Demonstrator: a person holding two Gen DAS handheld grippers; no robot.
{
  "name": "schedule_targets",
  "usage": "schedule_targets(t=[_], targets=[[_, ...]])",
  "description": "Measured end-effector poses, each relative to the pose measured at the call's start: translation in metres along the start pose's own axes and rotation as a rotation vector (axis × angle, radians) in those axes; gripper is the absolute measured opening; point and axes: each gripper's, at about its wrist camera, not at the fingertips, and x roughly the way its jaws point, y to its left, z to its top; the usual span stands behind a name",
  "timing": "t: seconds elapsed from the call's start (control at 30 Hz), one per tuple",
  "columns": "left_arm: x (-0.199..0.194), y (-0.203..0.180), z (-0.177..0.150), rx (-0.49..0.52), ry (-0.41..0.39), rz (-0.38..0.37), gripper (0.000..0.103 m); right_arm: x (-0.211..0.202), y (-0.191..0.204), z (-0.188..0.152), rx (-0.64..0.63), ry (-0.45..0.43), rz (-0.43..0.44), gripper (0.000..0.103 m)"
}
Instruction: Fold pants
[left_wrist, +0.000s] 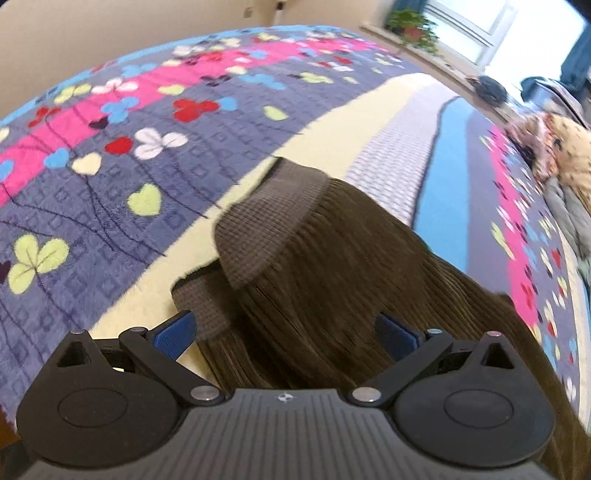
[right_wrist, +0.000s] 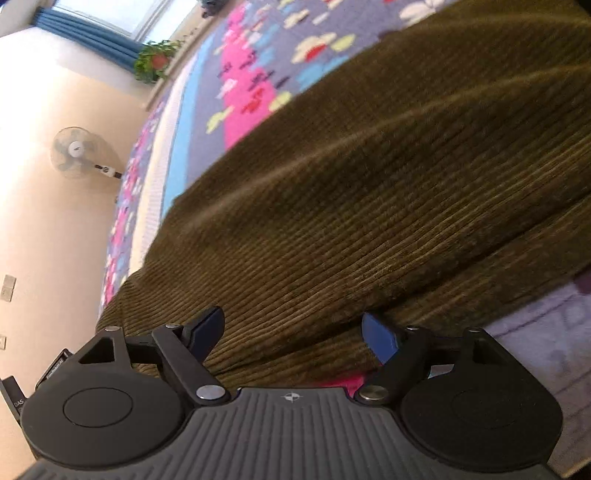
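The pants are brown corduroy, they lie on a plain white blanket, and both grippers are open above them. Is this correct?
Not quite: the blanket is not plain white but colourful, with hearts and clovers, as the left wrist view shows. The pants are brown corduroy, and the left gripper and right gripper are open.

Cream walls, bright window, blue curtains, standing fan.

A home bedroom: flowered bedspread, standing fan, potted plant by curtained window.
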Motion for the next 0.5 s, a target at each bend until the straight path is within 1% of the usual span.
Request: schedule_targets(t=[0.13,0.23,0.27,0.3,0.33,0.37,0.4,0.43,0.47,0.5], targets=[[0.018,0.014,0.015,-0.063,-0.001,0.046,0.103,0.006,-0.007,0.009,0.045,-0.003,0.031,0.084],[0.022,0.02,0.021,-0.106,-0.009,0.052,0.103,0.008,-0.01,0.012,0.053,0.008,0.031,0.082],[0.017,0.02,0.023,-0.124,-0.027,0.048,0.1,0.007,-0.007,0.011,0.051,0.004,0.019,0.069],[0.012,0.019,0.024,-0.132,-0.053,0.05,0.09,0.003,-0.002,0.009,0.03,-0.01,0.007,0.047],[0.008,0.018,0.025,-0.129,-0.07,0.052,0.085,0.003,0.005,0.008,-0.01,-0.028,0.001,0.041],[0.005,0.016,0.026,-0.118,-0.069,0.053,0.074,0.003,0.01,0.008,-0.047,-0.039,-0.019,0.036],[0.003,0.015,0.028,-0.11,-0.068,0.055,0.057,0.005,0.011,0.007,-0.055,-0.029,-0.042,0.026],[0.001,0.014,0.029,-0.096,-0.068,0.061,0.052,0.01,0.009,0.007,-0.03,-0.005,-0.059,0.017],[-0.001,0.012,0.03,-0.074,-0.067,0.07,0.043,0.014,0.004,0.007,0.005,0.018,-0.08,0.011],[-0.004,0.011,0.031,-0.06,-0.068,0.071,0.037,0.017,0.0,0.006,0.034,0.021,-0.084,0.01]])
